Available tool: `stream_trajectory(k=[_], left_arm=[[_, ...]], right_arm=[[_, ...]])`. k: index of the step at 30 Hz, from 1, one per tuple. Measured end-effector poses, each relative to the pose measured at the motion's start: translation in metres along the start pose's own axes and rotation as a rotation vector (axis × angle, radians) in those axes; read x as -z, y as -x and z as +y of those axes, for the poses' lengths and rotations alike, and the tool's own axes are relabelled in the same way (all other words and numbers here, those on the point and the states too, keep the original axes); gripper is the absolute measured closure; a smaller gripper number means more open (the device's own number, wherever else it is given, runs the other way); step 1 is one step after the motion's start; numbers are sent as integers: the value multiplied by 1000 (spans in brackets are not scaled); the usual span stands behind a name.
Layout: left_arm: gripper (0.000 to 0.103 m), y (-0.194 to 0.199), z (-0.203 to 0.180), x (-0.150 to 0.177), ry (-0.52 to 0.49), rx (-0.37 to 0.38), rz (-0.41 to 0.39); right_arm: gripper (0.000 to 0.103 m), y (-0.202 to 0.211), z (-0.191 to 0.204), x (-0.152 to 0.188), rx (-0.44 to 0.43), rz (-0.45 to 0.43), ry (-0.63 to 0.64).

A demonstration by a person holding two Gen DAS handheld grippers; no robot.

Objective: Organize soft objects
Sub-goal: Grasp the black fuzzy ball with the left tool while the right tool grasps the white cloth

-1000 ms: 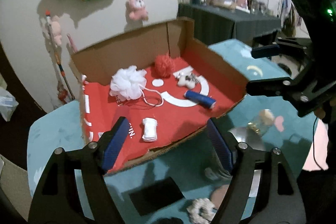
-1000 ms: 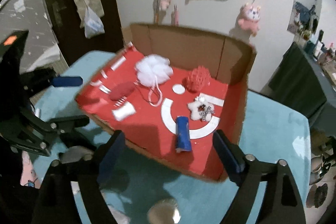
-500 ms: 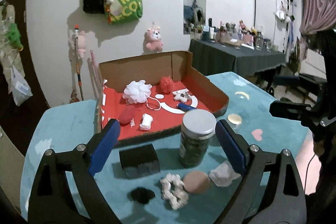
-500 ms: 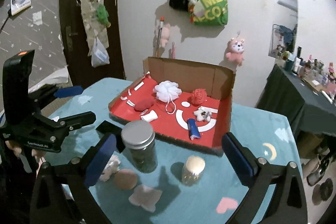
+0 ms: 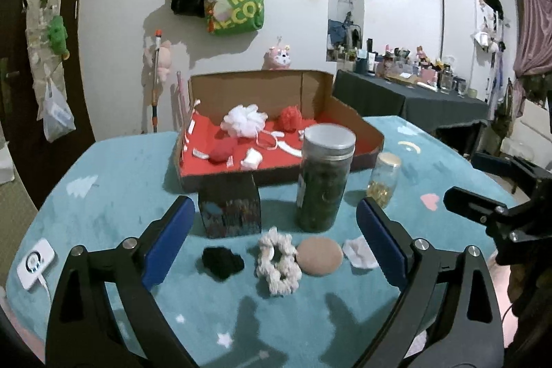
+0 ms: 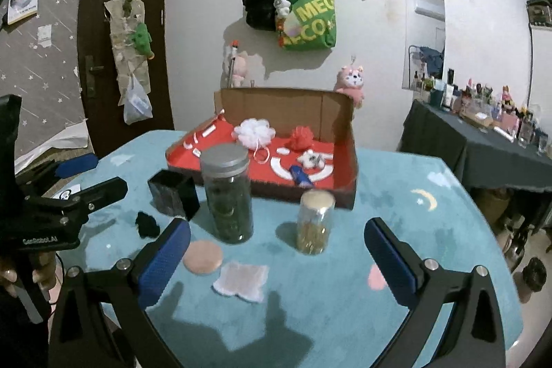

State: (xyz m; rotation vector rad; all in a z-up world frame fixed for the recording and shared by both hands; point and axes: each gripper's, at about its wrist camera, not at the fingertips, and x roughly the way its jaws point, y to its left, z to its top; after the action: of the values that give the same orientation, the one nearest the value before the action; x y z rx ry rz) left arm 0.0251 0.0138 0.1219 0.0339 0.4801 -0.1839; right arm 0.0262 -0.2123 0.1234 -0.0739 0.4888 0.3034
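On the teal table lie a black scrunchie (image 5: pixel 222 261), a cream scrunchie (image 5: pixel 278 260), a round tan sponge (image 5: pixel 319 255) and a white cotton pad (image 5: pixel 360 252). In the right wrist view the sponge (image 6: pixel 202 256) and pad (image 6: pixel 241 276) lie near the front. A cardboard box (image 5: pixel 352 121) with a red floor holds a white pouf (image 5: pixel 243 120), a red pouf (image 5: pixel 291 117) and small soft items. My left gripper (image 5: pixel 272 250) is open and empty above the scrunchies. My right gripper (image 6: pixel 276 262) is open and empty over the pad.
A tall jar with a grey lid (image 5: pixel 324 176), a small glass jar with a gold lid (image 5: pixel 383 174) and a black cube box (image 5: pixel 230 205) stand between the soft items and the cardboard box. A white device (image 5: pixel 35 259) lies at the table's left edge.
Both grippers have pulled back and down from over the box toward the table's near side. The jars, cube box and loose soft items have come into view.
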Motion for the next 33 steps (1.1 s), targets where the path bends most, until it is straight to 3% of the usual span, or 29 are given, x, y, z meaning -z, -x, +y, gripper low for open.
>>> stream_trajectory(k=[13,25,28,30,32,33], left_arm=[[7,-34,19,36,41,-43,128],[8,-76,61,49,71,-90,252],[26,-87,63,53,53,-78,283],[52,-94,63,56,53,-50,313],[58,-98,62,60,59,-9,324],[68,-97,61,60,54,-7,319]], right_arm=[[0,-45,4,46,-14,95,-48],[0,-86,12,62,-47,185,-36],[10,-95,18,64,-50,200,-7],[27,-101,22,67,-56,215,15],[44,-105,26,69,-68,228,35],[51,-107,27,70,-79,234,44]])
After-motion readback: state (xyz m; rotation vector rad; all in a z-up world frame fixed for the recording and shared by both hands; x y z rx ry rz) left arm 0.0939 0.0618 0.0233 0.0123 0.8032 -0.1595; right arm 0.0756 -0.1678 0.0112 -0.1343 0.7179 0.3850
